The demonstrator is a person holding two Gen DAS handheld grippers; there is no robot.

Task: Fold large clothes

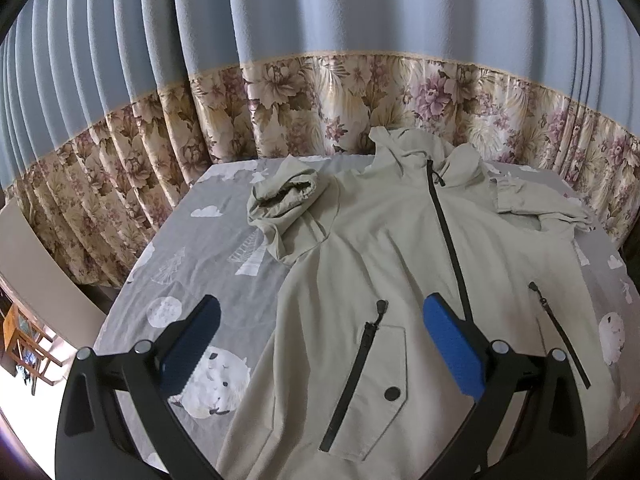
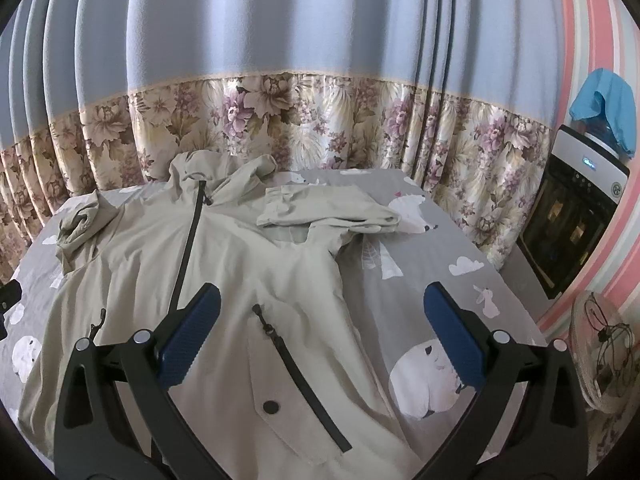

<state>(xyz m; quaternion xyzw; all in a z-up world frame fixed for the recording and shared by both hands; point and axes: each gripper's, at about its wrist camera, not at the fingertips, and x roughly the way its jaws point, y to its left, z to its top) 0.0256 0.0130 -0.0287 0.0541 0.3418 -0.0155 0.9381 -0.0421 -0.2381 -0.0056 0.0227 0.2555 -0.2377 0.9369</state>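
A beige hooded jacket [image 1: 384,248] lies front up on the bed, zipped with a black zipper, hood toward the curtain. Its left sleeve [image 1: 280,200] is bunched up and its right sleeve [image 1: 536,204] is folded across. It also shows in the right wrist view [image 2: 168,248]. My left gripper [image 1: 320,344] is open and empty, above the jacket's lower left side near the pocket. My right gripper [image 2: 320,336] is open and empty, above the jacket's lower right side near the slanted pocket zipper [image 2: 296,376].
The bed has a grey sheet [image 1: 200,256] with white bear and cloud prints. A blue and floral curtain [image 1: 320,80] hangs behind it. A black cabinet [image 2: 572,216] and a fan [image 2: 600,356] stand at the right. A chair [image 1: 28,348] stands at the left.
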